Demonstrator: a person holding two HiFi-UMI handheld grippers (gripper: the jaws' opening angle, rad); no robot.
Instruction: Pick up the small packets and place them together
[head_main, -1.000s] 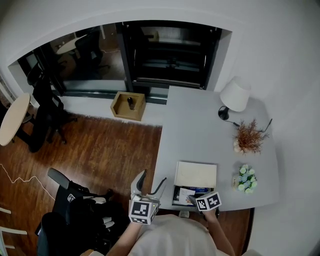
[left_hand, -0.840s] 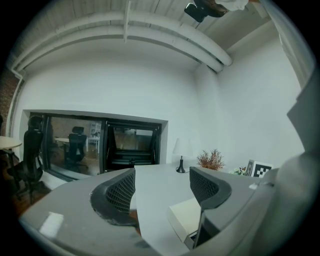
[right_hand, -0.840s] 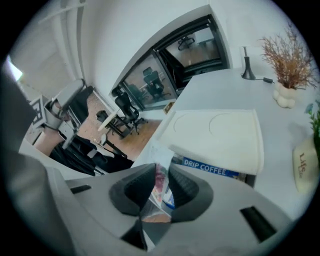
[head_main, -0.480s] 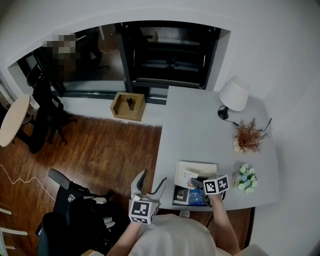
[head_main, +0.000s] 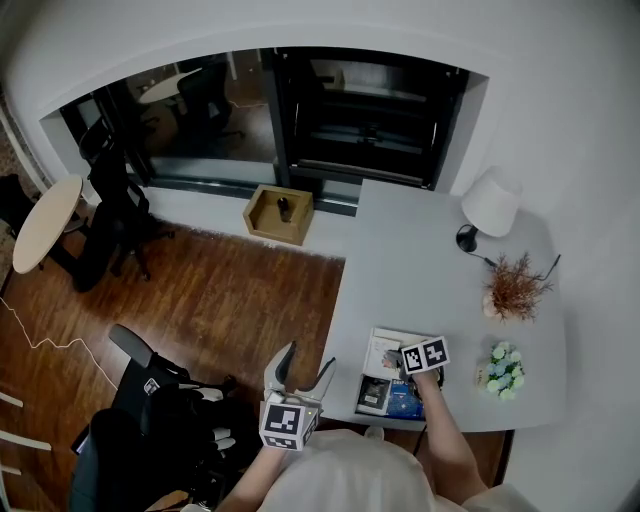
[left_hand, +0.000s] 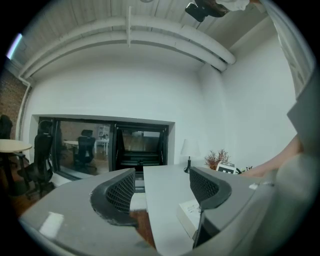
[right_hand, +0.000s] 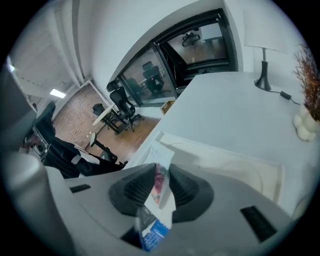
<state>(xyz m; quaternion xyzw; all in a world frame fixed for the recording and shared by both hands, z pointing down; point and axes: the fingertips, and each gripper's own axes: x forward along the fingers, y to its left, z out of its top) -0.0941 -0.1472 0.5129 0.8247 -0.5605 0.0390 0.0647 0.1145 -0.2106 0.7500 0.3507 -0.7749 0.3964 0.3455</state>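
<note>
Moved since a second ago: right gripper (right_hand: 161, 184), up from the front edge of the table (head_main: 420, 260) to above the white tray (right_hand: 235, 165), with one white packet (right_hand: 164, 202) lifted away from the others and carried along. Left gripper (left_hand: 162, 187) much as before, out past the table's left edge.

Jaws of the right gripper pressed nearly together on that white packet, pinched edge-on between them. Top corner poking out past the tips over a corner of the tray, blue-printed bottom hanging behind. Jaws of the left gripper wide apart, holding nothing; only table edge and floor (head_main: 250, 290) seen between them.

Three packets countable: one held, two lying on the table between the tray and the front edge. Of those two, a dark packet (head_main: 374, 395) and a blue packet (head_main: 405, 400), side by side, touching or nearly so. Whether more lie under the blue one, impossible to tell.

One tray, one lamp (head_main: 490, 205) at the far right, one dried plant (head_main: 516, 287) nearer, one bunch of pale flowers (head_main: 503, 368) just right of the right gripper. On the floor, one wooden box (head_main: 280, 213) by the window (head_main: 370, 120) and a dark office chair (head_main: 150, 395) near the left gripper. In the head view, marker cube (head_main: 425, 354) and forearm (head_main: 445, 430) covering part of the tray.
</note>
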